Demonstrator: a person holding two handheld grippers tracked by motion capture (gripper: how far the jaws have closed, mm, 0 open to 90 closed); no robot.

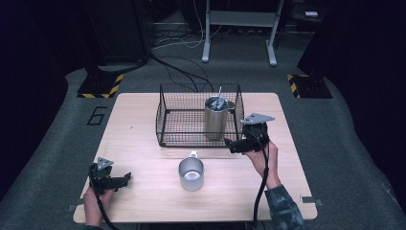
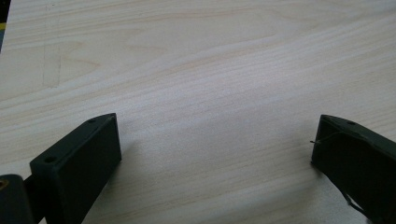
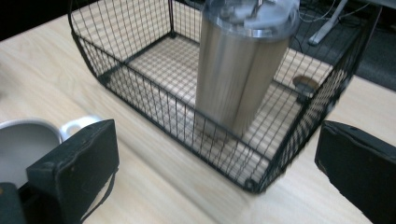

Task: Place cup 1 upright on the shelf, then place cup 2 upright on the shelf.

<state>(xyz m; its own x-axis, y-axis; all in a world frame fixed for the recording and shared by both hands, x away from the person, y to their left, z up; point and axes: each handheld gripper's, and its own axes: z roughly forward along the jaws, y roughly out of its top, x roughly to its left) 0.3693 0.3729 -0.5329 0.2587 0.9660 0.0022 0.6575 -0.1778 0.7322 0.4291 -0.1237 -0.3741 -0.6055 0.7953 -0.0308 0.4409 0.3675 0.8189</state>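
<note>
Pale wood table (image 1: 143, 120) on grey carpet (image 1: 335, 120)

A pale wooden table (image 1: 143, 120) stands on grey carpet (image 1: 335, 124) in a dim room.

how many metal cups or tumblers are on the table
2. A tall lidded steel tumbler stands upright inside the wire basket, toward its right side. A short handled metal mug sits on the bare table in front of the basket.

Pale wooden table (image 1: 139, 124) mid-frame; a painted 6 (image 1: 97, 115) on grey floor at its left; black cables (image 1: 177, 67) upper centre; white stand legs (image 1: 239, 19) at top.
</note>
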